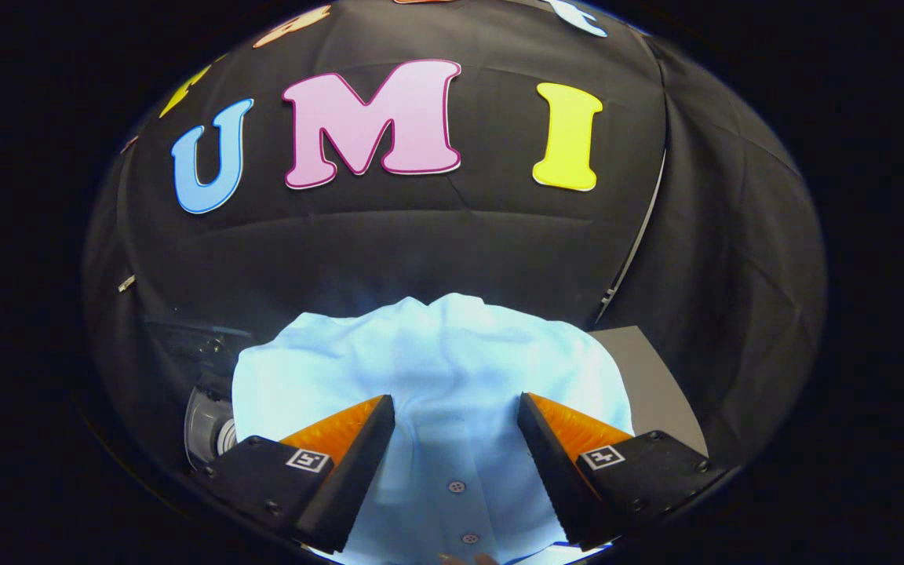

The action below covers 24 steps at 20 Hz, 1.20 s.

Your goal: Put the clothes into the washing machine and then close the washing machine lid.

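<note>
The gripper [456,439] has two wedge-shaped fingers [350,463] with black outer bodies and orange, finely ribbed faces. The inner edge of the right finger is serrated. Each finger carries a small square black-and-white marker near its base, and dark screws dot the black mounting blocks behind them.

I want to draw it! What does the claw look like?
The claw has two wedge-shaped fingers. Each is black, with an orange ribbed face on top, a toothed inner edge, small screws, and a white square sticker bearing a black pattern.
</note>
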{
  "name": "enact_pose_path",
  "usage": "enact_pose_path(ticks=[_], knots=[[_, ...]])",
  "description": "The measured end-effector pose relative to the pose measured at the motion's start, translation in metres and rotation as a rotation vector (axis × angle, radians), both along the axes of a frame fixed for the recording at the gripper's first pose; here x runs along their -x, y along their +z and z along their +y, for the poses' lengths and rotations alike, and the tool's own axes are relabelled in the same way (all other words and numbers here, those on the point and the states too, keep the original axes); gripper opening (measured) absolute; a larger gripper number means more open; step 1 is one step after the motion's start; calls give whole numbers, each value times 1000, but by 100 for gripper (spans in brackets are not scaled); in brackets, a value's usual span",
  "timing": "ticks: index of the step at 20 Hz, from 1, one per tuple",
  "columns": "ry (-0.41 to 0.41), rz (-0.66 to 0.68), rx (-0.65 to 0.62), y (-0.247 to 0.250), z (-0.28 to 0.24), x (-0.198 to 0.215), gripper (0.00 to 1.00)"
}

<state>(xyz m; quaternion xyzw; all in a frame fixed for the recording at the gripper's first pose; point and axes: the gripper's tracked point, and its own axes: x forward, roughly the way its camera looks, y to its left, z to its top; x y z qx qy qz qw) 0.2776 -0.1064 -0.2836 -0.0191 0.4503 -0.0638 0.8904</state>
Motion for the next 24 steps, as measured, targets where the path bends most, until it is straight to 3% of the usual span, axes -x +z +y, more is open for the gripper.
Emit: enact_pose_path(ticks=[5,6,9,10,12,20,24], knots=[[-26,69,-49,-17,-3,2,99],[-6,78,-51,-18,2,4,92],[9,78,-58,-19,9,2,31],[6,74,-56,-19,7,0,30],[-9,67,-70,-18,7,0,5],[-13,-54,-43,17,3,7,5],[-12,-160,-60,70,10,9,5]])
